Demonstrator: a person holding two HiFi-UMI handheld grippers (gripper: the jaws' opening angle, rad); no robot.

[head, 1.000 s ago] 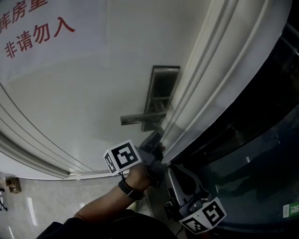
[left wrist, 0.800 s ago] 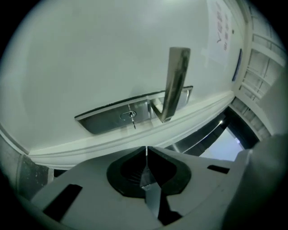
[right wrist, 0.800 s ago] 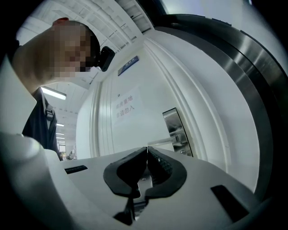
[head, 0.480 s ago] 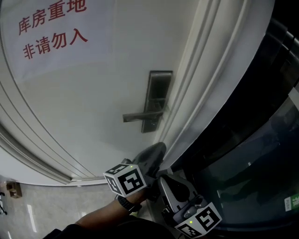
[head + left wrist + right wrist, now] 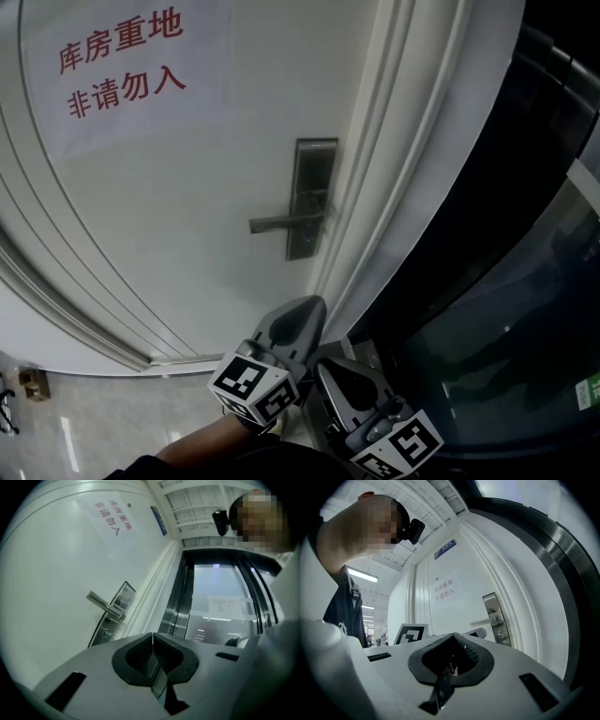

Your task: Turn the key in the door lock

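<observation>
Two grippers low and near in the head view, left gripper (image 5: 305, 317) just left of right gripper (image 5: 334, 377), both well short of the white door (image 5: 216, 187). Farther off, at the door's right edge: lock plate (image 5: 312, 159) upright, handle (image 5: 281, 222) level and pointing left, red-lettered sign (image 5: 122, 66) up to the left. From the left gripper view: fingers pressed together, pinching nothing, aimed up toward the plate, with a small round keyhole (image 5: 107, 631) just beneath the handle. Key not made out at that size. From the right gripper view: fingers likewise closed tip to tip, nothing clearly caught between, the same plate and handle far off to the right. Judged from that: no hold on any key at present, fitting either a stand-off ahead of a reach to the lock or a stand-off with the turn already made. No settling which from here. For any turn left to do: parted fingers, squared on the keyhole under the handle.
</observation>
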